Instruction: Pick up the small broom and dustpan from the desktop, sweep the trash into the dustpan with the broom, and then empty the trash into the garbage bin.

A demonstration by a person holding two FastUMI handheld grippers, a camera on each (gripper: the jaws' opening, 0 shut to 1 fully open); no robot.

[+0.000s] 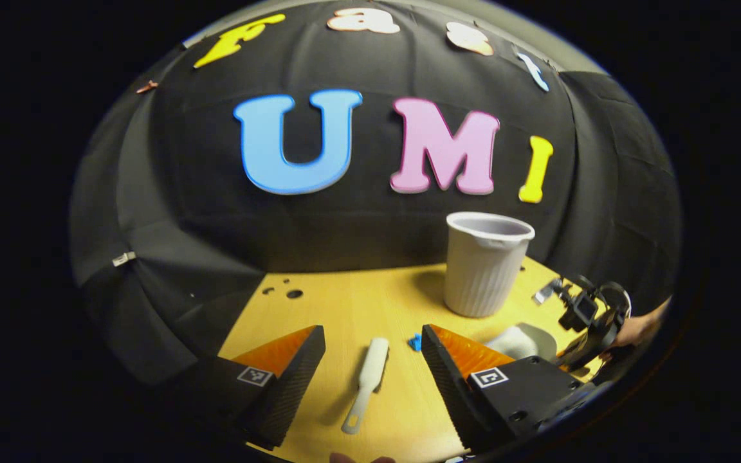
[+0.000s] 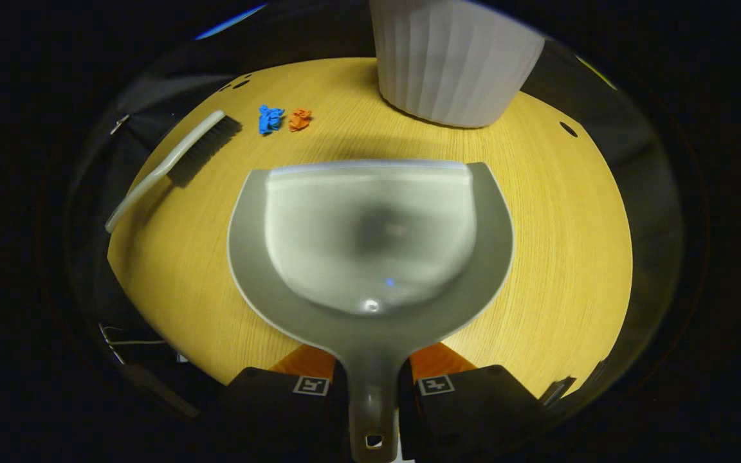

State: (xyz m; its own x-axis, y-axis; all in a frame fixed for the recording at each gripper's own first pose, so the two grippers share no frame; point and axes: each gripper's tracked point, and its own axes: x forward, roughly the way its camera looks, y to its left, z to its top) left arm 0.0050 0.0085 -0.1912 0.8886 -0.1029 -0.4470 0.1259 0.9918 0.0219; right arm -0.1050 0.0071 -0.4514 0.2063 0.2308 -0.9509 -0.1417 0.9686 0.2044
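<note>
I count one broom (image 2: 171, 157), one dustpan (image 2: 370, 257), one bin (image 2: 454, 61), two paper scraps: blue (image 2: 271, 119), orange (image 2: 300, 119)

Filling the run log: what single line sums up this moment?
right hand-held gripper: shut on dustpan | left hand-held gripper: open over broom | trash: unswept

Recording booth — black cloth wall (image 1: 184, 212)
</note>
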